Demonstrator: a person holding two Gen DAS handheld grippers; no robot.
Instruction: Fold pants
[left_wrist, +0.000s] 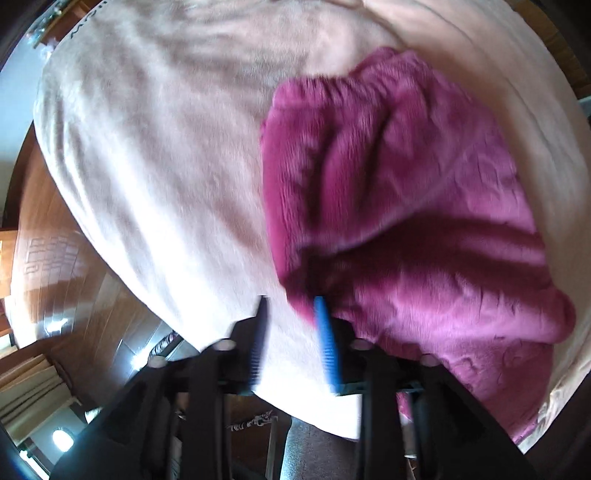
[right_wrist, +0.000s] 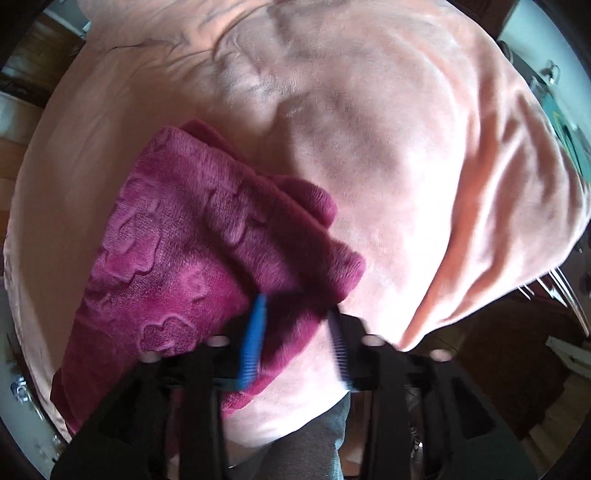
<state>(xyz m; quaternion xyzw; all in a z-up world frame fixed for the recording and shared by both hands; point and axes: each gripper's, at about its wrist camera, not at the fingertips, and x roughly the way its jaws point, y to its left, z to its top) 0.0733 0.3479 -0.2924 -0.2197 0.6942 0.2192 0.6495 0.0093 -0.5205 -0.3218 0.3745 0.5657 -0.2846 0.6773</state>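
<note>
The magenta fleece pants (left_wrist: 406, 184) lie folded in thick layers on a pale pink blanket (left_wrist: 166, 147). My left gripper (left_wrist: 291, 301) points down at their near left corner. Its jaws stand apart with mostly blanket between them, and the blue-padded right finger (left_wrist: 325, 325) sits at the cloth's edge. In the right wrist view the pants (right_wrist: 184, 240) show an embossed flower pattern. My right gripper (right_wrist: 297, 306) hangs over their near right corner, open, with the corner between its fingers but not pinched.
The blanket (right_wrist: 369, 147) covers a bed and drops off at its left edge (left_wrist: 74, 177) and right edge (right_wrist: 480, 295). Wooden floor (left_wrist: 48, 221) lies beyond. A person's grey-clad leg (right_wrist: 314, 443) stands at the near bed edge between the grippers.
</note>
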